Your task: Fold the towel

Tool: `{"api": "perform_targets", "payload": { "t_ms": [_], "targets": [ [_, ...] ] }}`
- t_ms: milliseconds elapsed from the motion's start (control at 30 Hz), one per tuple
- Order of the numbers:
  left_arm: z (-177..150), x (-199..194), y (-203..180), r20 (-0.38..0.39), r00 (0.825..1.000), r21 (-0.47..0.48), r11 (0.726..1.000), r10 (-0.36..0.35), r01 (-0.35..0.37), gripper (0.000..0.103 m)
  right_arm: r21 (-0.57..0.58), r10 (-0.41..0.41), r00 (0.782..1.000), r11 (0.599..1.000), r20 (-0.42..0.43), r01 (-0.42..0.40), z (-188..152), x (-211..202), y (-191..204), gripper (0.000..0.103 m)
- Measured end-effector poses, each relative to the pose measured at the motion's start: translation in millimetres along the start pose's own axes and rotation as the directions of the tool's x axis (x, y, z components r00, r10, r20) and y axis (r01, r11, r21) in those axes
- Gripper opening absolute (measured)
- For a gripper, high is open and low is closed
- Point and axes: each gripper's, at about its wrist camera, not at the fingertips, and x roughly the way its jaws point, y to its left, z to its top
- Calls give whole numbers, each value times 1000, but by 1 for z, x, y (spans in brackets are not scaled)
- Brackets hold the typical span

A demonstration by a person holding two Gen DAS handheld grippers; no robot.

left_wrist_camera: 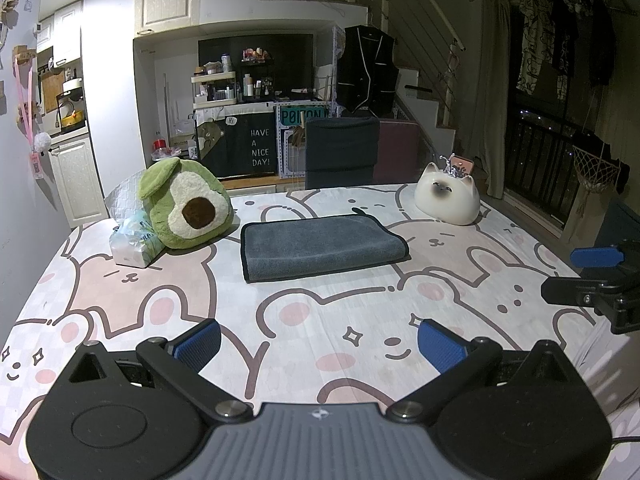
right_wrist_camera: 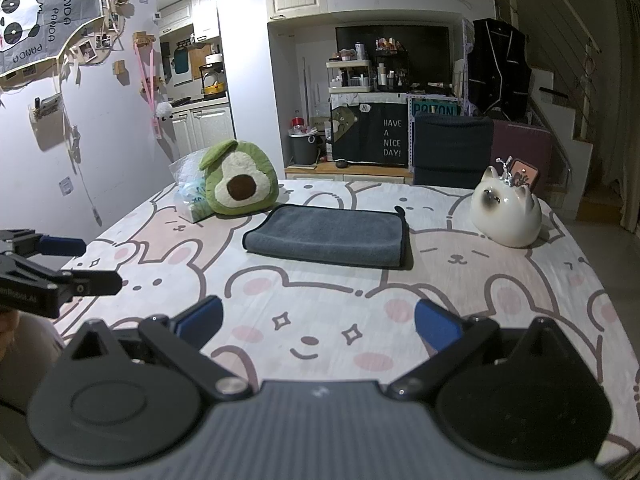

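Note:
A grey towel with dark edging lies folded in a flat rectangle on the table with the bunny-print cloth. It also shows in the right wrist view. My left gripper is open and empty, held above the cloth well in front of the towel. My right gripper is open and empty, also in front of the towel. The right gripper shows at the right edge of the left wrist view. The left gripper shows at the left edge of the right wrist view.
A green avocado plush and a tissue pack sit left of the towel. A white cat-shaped ceramic sits at the far right. A dark chair stands behind the table's far edge.

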Motion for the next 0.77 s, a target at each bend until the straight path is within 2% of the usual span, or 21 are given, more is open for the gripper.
{"api": "perform_targets", "payload": {
  "t_ms": [767],
  "targets": [
    [1, 0, 1, 0, 1000, 1, 1000, 2, -2, 103, 2, 0, 1000, 1000, 0, 0, 0, 0, -1, 103]
  ]
}}
